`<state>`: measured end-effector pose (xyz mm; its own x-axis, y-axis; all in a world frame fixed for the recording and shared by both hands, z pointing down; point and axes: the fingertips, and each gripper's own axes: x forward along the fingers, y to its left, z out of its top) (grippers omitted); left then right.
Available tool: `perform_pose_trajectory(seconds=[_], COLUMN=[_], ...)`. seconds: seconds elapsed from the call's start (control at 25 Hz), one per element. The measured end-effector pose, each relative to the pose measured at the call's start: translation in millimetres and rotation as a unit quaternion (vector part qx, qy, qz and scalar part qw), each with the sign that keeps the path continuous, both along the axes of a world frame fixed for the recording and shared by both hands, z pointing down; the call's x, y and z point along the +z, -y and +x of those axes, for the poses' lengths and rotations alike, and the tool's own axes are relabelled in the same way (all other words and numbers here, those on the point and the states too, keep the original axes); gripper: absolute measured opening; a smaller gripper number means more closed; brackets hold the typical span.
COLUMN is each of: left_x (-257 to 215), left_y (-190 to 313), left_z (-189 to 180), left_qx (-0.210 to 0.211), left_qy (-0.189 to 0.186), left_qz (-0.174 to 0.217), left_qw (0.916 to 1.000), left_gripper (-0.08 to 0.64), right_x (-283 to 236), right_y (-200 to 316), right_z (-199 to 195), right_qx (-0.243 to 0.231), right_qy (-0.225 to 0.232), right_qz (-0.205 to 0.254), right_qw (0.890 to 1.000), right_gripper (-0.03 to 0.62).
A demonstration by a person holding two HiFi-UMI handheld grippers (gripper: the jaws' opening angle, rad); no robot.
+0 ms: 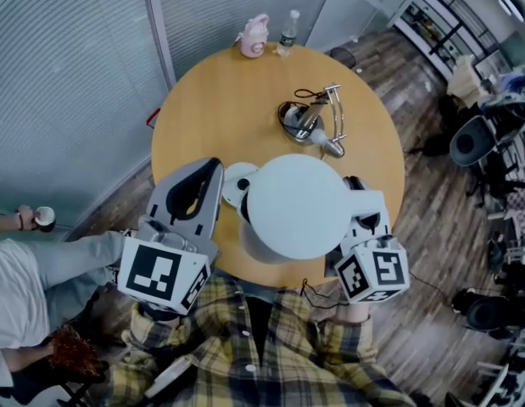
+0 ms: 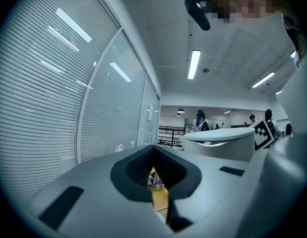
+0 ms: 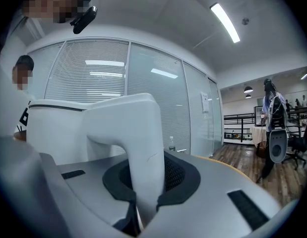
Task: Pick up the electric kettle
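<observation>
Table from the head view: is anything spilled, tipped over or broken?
Nothing spilled or broken shows. The white kettle hangs from the right claw by its handle, over the near edge of the table; the bottle stands upright at the far edge.

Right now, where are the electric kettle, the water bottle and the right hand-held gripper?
electric kettle point(image 1: 296, 206), head view, middle of its white lid.
water bottle point(image 1: 287, 34), head view, its clear body.
right hand-held gripper point(image 3: 143, 182), right gripper view, between its jaws, shut on the kettle's handle.

Closed left gripper point(image 1: 213, 170), clamped right gripper point(image 1: 357, 189)
</observation>
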<state>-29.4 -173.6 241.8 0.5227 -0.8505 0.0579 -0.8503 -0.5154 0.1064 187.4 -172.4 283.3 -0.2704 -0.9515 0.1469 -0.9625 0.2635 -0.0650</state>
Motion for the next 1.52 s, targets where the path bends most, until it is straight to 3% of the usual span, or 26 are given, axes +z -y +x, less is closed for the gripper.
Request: perform_pose_trajectory(seconds=[0.52, 1.52], left_x=[7.1, 15.8], left_y=[-4.9, 5.0], left_z=[34.6, 37.7], left_qx=[0.047, 0.06], left_qy=[0.006, 0.001], left_qz=[-0.005, -0.016], left_qw=[0.9989, 0.9981], left_gripper=[0.002, 0.002], right_x=[2.1, 10.3], right_y=[-22.0, -14.1], right_z=[29.0, 29.0], right_qx=[0.034, 0.048], right_qy=[0.004, 0.0], right_qz=[-0.006, -0.011], right_qw=[0.999, 0.999], right_gripper=[0.058, 0.058])
